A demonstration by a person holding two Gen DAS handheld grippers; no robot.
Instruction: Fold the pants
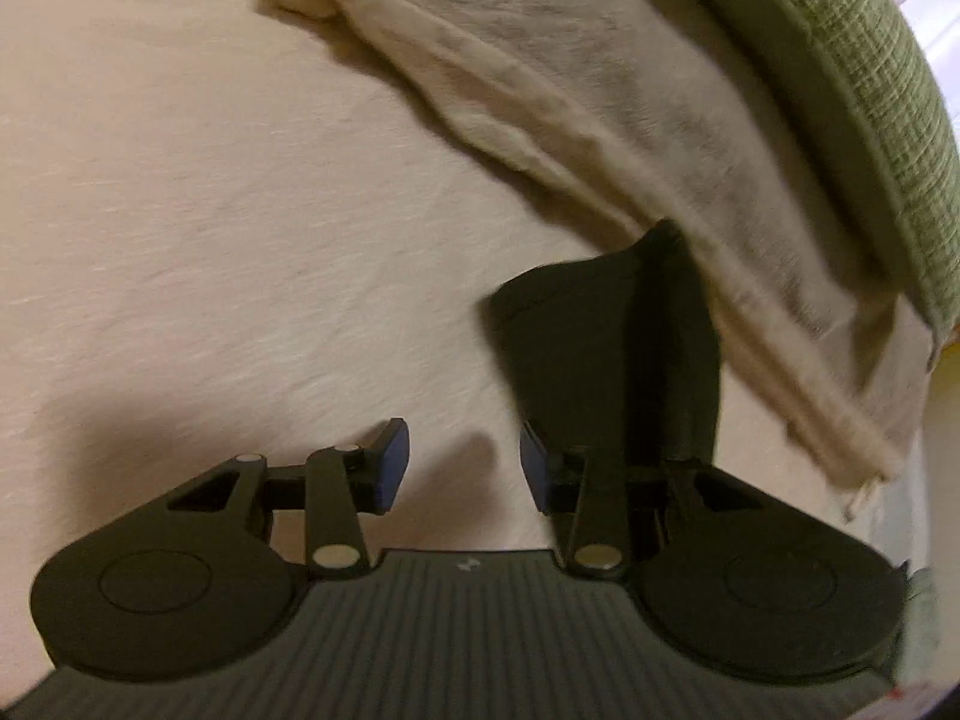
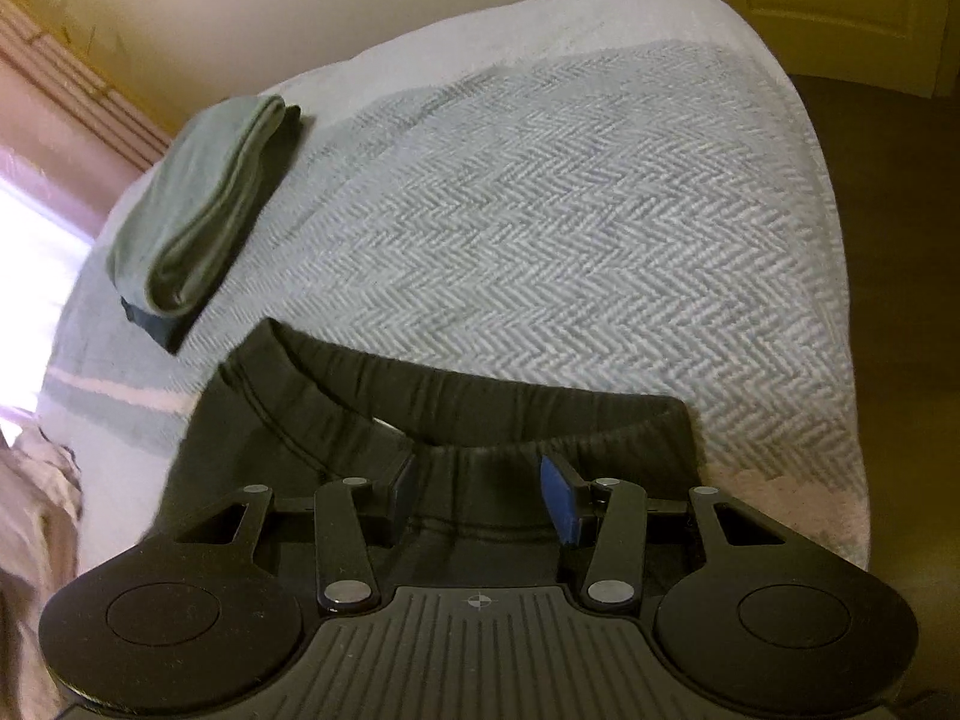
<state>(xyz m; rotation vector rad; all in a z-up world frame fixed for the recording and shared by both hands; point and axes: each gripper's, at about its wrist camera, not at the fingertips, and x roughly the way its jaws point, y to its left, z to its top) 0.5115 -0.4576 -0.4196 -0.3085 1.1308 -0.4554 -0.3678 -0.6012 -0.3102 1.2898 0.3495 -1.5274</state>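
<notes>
- The black pants (image 2: 456, 420) lie on a bed, waistband end up close under the right gripper (image 2: 480, 495); the elastic waistband curves across the right wrist view from left to right, gathered and rumpled, with a stitched seam running down the left side.
- In the left wrist view a dark piece of the pants (image 1: 606, 348), likely a leg end, sits just ahead of the left gripper's right finger, its far tip tucked against a cream towel (image 1: 600, 120).
- The right gripper has its blue pads spread wide with nothing between them; it sits over the pants' waistband.
- The left gripper (image 1: 465, 465) is likewise parted wide and grips nothing, over bare pale sheet (image 1: 210, 210).
- Beyond the waistband, the grey herringbone blanket (image 2: 570, 228) runs clear to the bed's far and right edges, where it drops toward a dark floor (image 2: 888, 240).
- A folded green garment (image 2: 198, 204) lies on the blanket's far left, well apart from the pants.
- In the left view the towel and a green woven cushion (image 1: 870, 90) hem in the right side; the left is open sheet.
</notes>
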